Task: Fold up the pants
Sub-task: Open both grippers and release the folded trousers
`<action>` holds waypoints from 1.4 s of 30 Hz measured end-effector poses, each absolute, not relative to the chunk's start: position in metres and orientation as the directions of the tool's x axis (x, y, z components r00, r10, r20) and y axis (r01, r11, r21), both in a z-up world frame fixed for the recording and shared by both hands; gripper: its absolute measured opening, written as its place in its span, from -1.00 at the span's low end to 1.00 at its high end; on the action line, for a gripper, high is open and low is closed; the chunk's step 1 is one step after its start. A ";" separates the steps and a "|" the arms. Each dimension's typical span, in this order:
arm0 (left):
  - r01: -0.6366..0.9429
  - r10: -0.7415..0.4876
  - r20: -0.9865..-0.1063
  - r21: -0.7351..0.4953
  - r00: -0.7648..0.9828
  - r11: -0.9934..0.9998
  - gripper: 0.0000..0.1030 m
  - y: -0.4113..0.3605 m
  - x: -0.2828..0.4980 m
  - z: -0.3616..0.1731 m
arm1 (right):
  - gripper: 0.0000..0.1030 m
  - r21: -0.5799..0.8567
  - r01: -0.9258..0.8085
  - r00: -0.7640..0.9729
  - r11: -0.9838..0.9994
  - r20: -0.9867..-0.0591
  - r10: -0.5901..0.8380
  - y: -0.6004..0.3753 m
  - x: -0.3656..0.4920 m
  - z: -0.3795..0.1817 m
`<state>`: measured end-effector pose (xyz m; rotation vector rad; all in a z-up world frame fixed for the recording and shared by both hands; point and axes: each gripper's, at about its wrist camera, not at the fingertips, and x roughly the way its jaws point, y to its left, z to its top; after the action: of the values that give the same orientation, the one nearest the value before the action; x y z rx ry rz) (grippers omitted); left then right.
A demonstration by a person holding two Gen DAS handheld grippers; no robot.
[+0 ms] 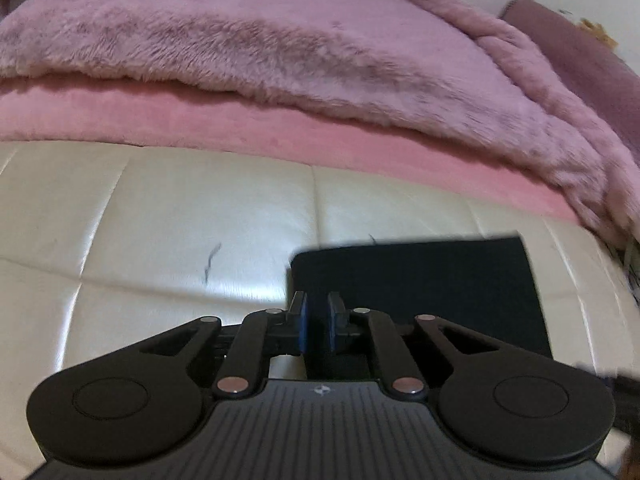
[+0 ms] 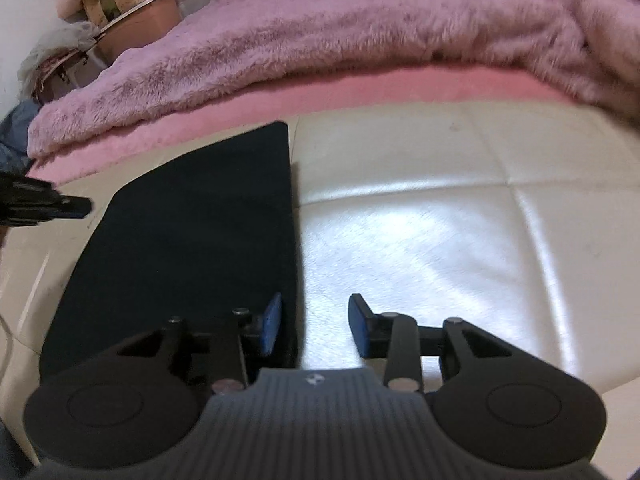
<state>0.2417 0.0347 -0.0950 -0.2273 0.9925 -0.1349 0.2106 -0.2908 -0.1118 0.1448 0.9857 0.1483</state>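
Observation:
The black pants (image 2: pixel 192 236) lie folded into a flat rectangle on the cream leather surface (image 2: pixel 440 232). In the left wrist view the pants (image 1: pixel 420 280) lie ahead and to the right. My left gripper (image 1: pixel 318 326) hovers over their near left corner, its blue pads almost together with a narrow gap and no cloth visibly between them. My right gripper (image 2: pixel 316 326) is open and empty, straddling the right edge of the pants near the front. The left gripper also shows at the left edge of the right wrist view (image 2: pixel 72 206).
A fluffy pink blanket (image 1: pixel 280 52) lies heaped behind the leather surface (image 1: pixel 140 240), over a smoother pink sheet (image 1: pixel 200 120). Bags and soft items (image 2: pixel 120 16) sit at the far left. A purple cushion (image 1: pixel 580 52) is at the far right.

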 end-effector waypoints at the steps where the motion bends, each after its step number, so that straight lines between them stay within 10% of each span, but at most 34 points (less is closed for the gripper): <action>1: 0.030 -0.233 -0.811 -0.258 0.537 0.966 -0.81 0.033 0.232 -0.092 | -0.39 0.154 -0.071 0.562 0.985 -0.810 0.168 -0.287 0.205 -0.106; 5: 0.106 -0.294 -0.810 -0.279 0.507 0.954 -0.81 0.019 0.191 -0.090 | -0.40 0.102 -0.177 0.638 0.979 -0.745 0.194 -0.270 0.181 -0.090; 9: 0.149 -0.313 -0.830 -0.275 0.461 0.950 -0.81 0.005 0.161 -0.102 | -0.83 0.045 -0.244 0.638 0.969 -0.745 0.195 -0.253 0.168 -0.095; 20: 0.111 -0.321 -0.860 -0.302 0.396 0.947 -0.88 0.016 0.148 -0.124 | -0.79 0.119 -0.165 0.554 0.979 -0.810 0.192 -0.266 0.171 -0.125; 23: 0.097 -0.348 -0.829 -0.341 0.437 0.935 -0.73 0.027 0.144 -0.116 | -0.61 0.164 -0.137 0.550 0.977 -0.808 0.213 -0.275 0.169 -0.119; 27: -0.001 -0.329 -0.783 -0.388 0.528 0.922 -0.06 0.048 0.154 -0.112 | 0.23 0.257 -0.083 0.591 0.963 -0.765 0.256 -0.291 0.176 -0.106; 31: -0.041 -0.344 -0.764 -0.434 0.545 0.900 0.47 0.058 0.172 -0.116 | 0.45 0.391 -0.029 0.621 0.920 -0.714 0.323 -0.307 0.196 -0.100; 42: -0.169 -0.500 -0.688 -0.661 0.527 0.731 0.39 0.082 0.203 -0.161 | 0.21 0.532 0.019 0.510 0.846 -0.733 0.450 -0.311 0.259 -0.134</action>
<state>0.2026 0.0824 -0.1608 -0.7544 1.0200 -0.2216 0.2593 -0.3113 -0.1339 0.5195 1.0121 0.2741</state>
